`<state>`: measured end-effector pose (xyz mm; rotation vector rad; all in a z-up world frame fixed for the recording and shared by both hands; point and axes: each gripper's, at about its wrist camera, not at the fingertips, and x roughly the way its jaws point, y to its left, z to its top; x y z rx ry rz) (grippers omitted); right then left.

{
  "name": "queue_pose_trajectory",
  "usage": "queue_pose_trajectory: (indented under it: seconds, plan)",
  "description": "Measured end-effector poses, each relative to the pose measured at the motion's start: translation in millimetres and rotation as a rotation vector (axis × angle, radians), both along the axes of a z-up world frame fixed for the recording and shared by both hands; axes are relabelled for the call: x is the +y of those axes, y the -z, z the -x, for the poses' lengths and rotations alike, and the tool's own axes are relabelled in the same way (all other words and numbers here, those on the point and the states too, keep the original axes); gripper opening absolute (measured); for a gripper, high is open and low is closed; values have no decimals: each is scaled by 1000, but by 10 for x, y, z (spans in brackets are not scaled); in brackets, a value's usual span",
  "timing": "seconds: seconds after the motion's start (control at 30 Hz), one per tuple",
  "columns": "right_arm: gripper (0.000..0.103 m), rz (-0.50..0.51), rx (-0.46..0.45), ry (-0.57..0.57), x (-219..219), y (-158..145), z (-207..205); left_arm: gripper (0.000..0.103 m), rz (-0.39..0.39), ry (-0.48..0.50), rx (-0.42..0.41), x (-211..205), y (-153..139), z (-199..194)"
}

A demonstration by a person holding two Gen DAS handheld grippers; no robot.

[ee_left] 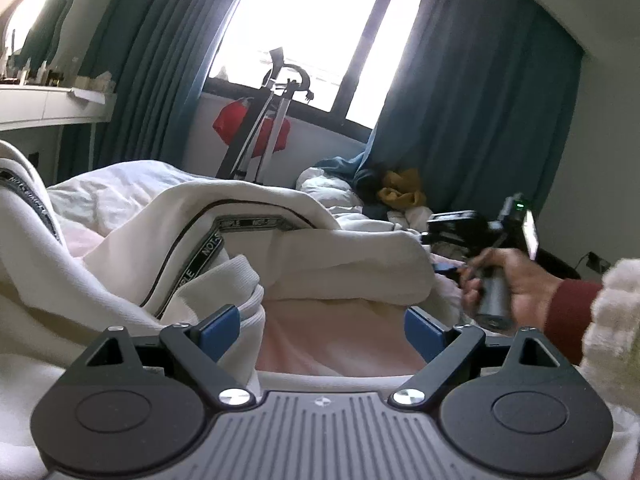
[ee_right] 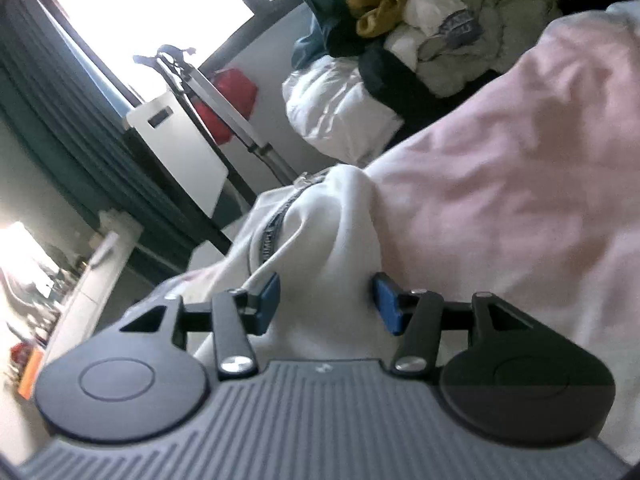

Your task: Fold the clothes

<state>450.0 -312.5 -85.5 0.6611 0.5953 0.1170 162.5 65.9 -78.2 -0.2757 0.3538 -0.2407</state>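
A cream garment (ee_left: 192, 248) with black lettered trim lies crumpled on a pink sheet (ee_left: 340, 344). My left gripper (ee_left: 320, 332) stands open just above the sheet, with a ribbed fold of the garment beside its left pad (ee_left: 218, 330). In the right wrist view a ridge of the same cream garment (ee_right: 328, 248) rises between the blue pads of my right gripper (ee_right: 326, 306), which stands partly open with the cloth loose in the gap. A hand (ee_left: 520, 284) in a red cuff and fluffy white sleeve holds the right gripper's handle at the right.
A pile of white, yellow and dark clothes (ee_right: 404, 32) sits at the far end of the bed. A folded metal trolley with a red bag (ee_left: 256, 128) stands under the window, between blue curtains. A white dresser (ee_left: 52, 104) is at the left.
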Motion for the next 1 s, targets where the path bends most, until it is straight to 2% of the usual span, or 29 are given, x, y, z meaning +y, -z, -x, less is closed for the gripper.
queue_pose_trajectory:
  seconds: [0.07,0.1,0.13,0.23,0.3,0.37,0.5,0.53,0.6,0.67,0.77,0.87,1.0]
  plan:
    - [39,39,11,11,106,-18,-98,91,-2,4,-11,-3,27,-8]
    - [13,86,5,-2,183,-79,-139,91,-3,5,-13,-4,37,-12]
    - [8,152,-5,-13,263,-167,-154,91,-3,8,-16,-6,43,-12]
    - [6,247,-87,0,330,-513,-144,91,16,13,-29,7,43,9]
    - [5,236,-150,51,220,-833,-110,91,34,16,-37,16,36,30]
    - [5,286,-210,95,111,-1143,-57,91,48,22,-53,6,19,77]
    - [5,358,-281,242,-398,-1640,140,92,34,49,-95,-48,-28,160]
    - [5,367,-286,272,-539,-1673,188,93,25,57,-104,-70,-36,179]
    - [5,393,-259,340,-852,-1606,335,93,0,71,-112,-125,-34,195]
    - [5,383,-185,390,-1199,-1346,516,93,-28,79,-91,-172,4,178]
    - [6,300,-91,434,-1614,-843,878,93,-27,88,-53,-180,62,141]
    - [6,184,-61,475,-1850,-371,1265,93,-20,86,-17,-158,131,118]
    - [6,64,-88,491,-1872,5,1634,93,-46,70,11,-161,176,128]
